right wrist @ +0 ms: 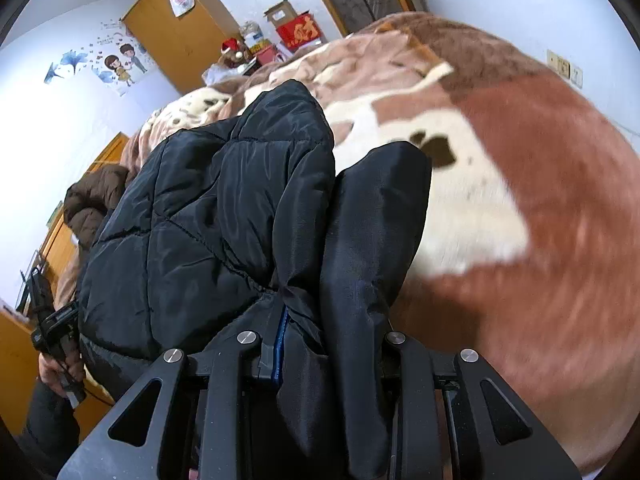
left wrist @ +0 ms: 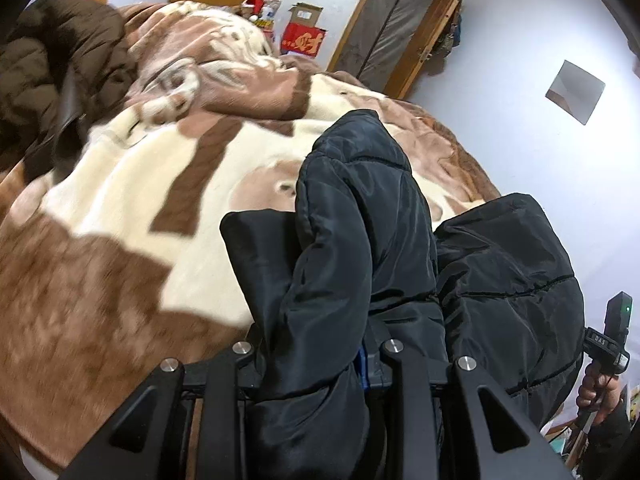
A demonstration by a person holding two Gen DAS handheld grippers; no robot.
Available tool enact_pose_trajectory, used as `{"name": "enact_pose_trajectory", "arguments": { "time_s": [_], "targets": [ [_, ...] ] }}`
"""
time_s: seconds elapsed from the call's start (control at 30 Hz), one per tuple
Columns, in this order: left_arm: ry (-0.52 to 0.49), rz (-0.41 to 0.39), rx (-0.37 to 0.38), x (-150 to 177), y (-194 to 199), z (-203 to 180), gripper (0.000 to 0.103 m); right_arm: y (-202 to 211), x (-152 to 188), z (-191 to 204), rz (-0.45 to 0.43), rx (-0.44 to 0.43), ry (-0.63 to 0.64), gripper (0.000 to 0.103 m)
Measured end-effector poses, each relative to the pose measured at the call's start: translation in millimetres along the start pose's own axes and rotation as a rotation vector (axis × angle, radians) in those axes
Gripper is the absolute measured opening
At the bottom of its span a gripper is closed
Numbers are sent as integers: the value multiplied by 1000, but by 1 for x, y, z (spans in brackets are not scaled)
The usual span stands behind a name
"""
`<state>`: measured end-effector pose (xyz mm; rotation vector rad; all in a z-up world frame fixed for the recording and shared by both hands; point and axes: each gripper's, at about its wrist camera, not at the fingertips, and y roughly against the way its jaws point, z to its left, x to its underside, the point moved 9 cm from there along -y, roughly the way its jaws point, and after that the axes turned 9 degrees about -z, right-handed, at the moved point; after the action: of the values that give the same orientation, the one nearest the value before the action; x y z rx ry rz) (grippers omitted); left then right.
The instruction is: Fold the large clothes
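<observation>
A black quilted puffer jacket (left wrist: pixel 500 264) hangs in the air between my two grippers, above the bed. My left gripper (left wrist: pixel 316 344) is shut on a bunched edge of the jacket, which spills over its fingers. My right gripper (right wrist: pixel 320 320) is shut on another edge of the same jacket (right wrist: pixel 208 208), with fabric draped over both fingers. The right gripper also shows at the right edge of the left wrist view (left wrist: pixel 612 340), held in a hand. The left gripper shows at the lower left of the right wrist view (right wrist: pixel 56 332).
The bed is covered by a brown and cream patterned blanket (left wrist: pixel 120 208). A brown puffer jacket (left wrist: pixel 52 64) lies at its far side. Cardboard and red boxes (left wrist: pixel 302 34), a wooden wardrobe (right wrist: pixel 180 28) and a door (left wrist: pixel 396 20) stand beyond the bed.
</observation>
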<state>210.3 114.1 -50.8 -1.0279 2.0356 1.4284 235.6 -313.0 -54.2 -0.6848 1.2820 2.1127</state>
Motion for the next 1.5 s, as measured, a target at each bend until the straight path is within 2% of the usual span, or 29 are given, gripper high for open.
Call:
{"name": "enact_pose_trajectory", "arguments": {
  "time_s": [0.3, 0.43, 0.53, 0.63, 0.7, 0.73, 0.77, 0.83, 1.0, 1.1, 1.13, 1.2, 1.3, 1.37, 1.43, 1.5],
  "targets": [
    [-32, -13, 56, -62, -101, -65, 29, -49, -97, -59, -59, 63, -1, 28],
    [-27, -13, 74, -77, -146, -84, 29, -74, -127, -85, -66, 82, 4, 28],
    [-29, 5, 80, -74, -178, -91, 30, -98, -136, -110, -55, 104, -4, 29],
    [-31, 57, 49, -51, -218, -91, 32, -124, -131, -140, -11, 145, -30, 31],
    [-10, 100, -13, -29, -240, -77, 37, -143, -118, -163, 47, 182, -57, 38],
    [26, 118, -19, -20, -247, -69, 44, -150, -108, -175, 64, 191, -97, 46],
    [53, 121, -21, -15, -248, -63, 48, -151, -105, -180, 59, 183, -122, 57],
    [72, 119, -12, -9, -245, -55, 59, -148, -103, -185, 31, 162, -162, 65],
    [66, 114, -13, -22, -214, -45, 61, -112, -111, -177, -4, 174, -128, 65],
    [35, 24, -53, -49, -190, -44, 60, -70, -131, -164, -119, 268, -35, 65],
    [21, -25, -79, -60, -180, -45, 60, -63, -136, -158, -142, 272, -17, 65],
    [22, -70, -64, -76, -176, -54, 60, -59, -142, -137, -161, 243, 36, 65],
    [-67, -45, -41, -74, -193, -82, 60, -82, -140, -112, -117, 269, 137, 65],
    [-135, 8, -46, -61, -221, -94, 60, -110, -131, -117, -42, 294, 147, 54],
    [-173, 59, -90, -47, -246, -90, 62, -127, -116, -133, 16, 334, 137, 54],
    [-182, 53, -96, -43, -255, -89, 63, -136, -111, -140, 24, 331, 110, 54]
  ]
}}
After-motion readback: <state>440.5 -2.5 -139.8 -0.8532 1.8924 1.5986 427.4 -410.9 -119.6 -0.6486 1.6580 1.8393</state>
